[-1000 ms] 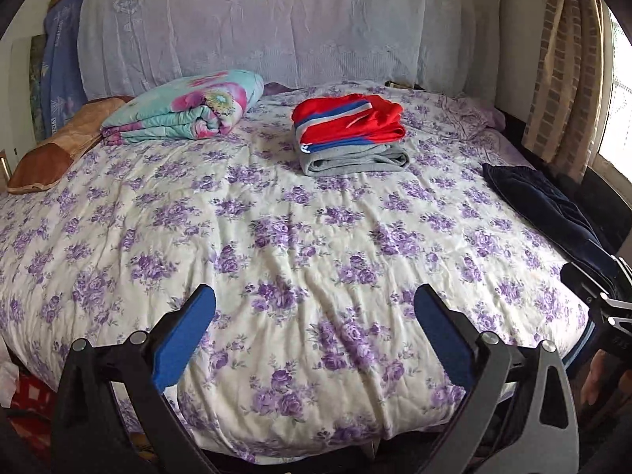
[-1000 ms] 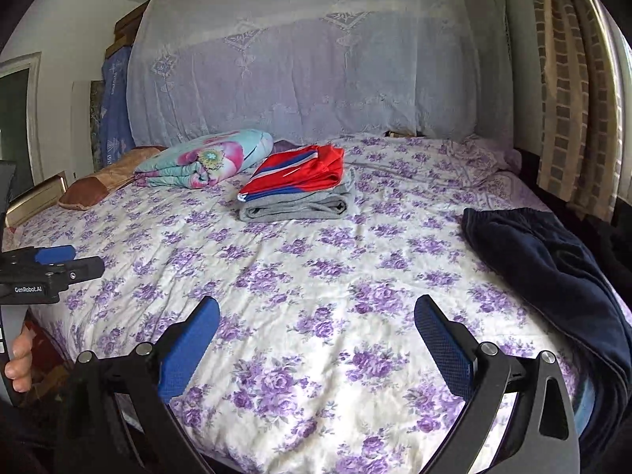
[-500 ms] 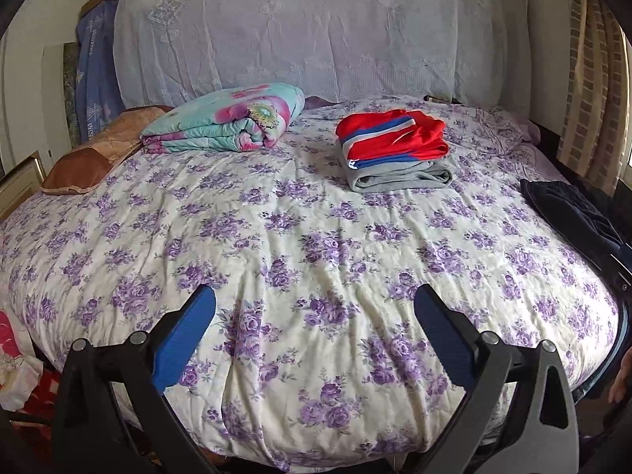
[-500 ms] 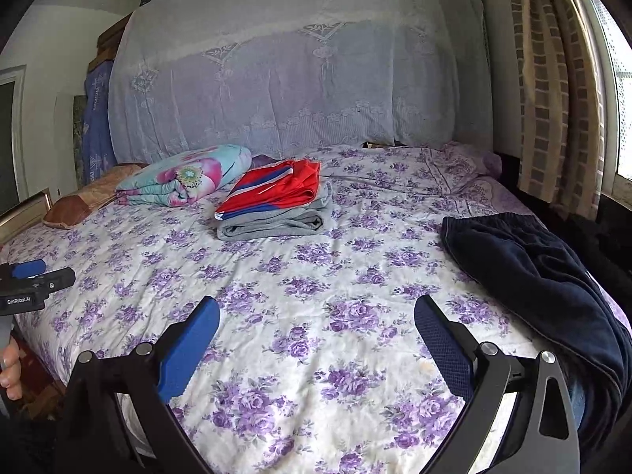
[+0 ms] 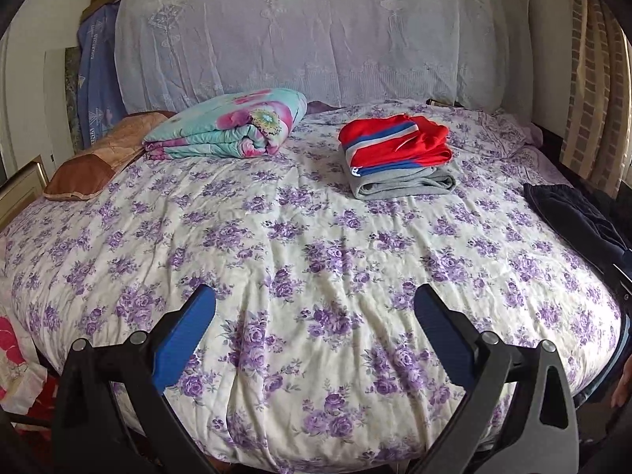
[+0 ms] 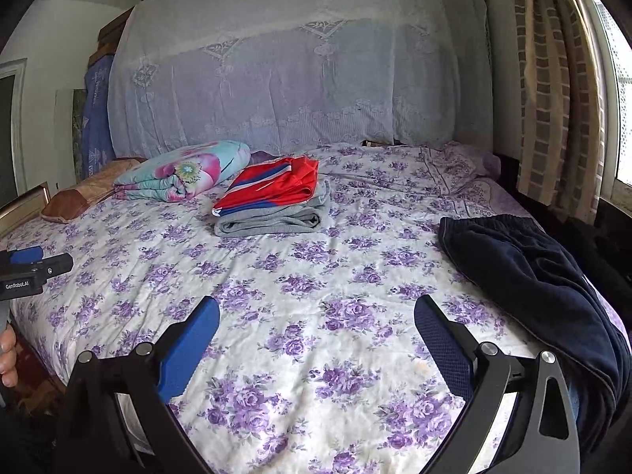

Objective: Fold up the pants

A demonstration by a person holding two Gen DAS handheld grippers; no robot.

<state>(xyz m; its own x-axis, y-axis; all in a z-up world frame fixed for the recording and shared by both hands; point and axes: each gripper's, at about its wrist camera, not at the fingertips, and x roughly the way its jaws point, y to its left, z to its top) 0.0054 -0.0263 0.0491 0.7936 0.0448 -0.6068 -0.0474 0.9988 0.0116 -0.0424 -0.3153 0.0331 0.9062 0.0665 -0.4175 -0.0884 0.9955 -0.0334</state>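
Floral bed [image 6: 300,276]: dark pants [image 6: 529,276] laid crumpled at right edge; both hand-held grippers, left [image 5: 315,310] and right [image 6: 316,318], held released, empty.

My left tool [image 5: 315,308] hangs with its blue pads spread wide over the near edge of the bed [image 5: 276,245], gripping nothing. Farther back I see a folded floral quilt [image 5: 229,128] and a red-and-grey clothes stack [image 5: 397,156], well apart. Dark pants [image 5: 572,217] lie at the right edge.
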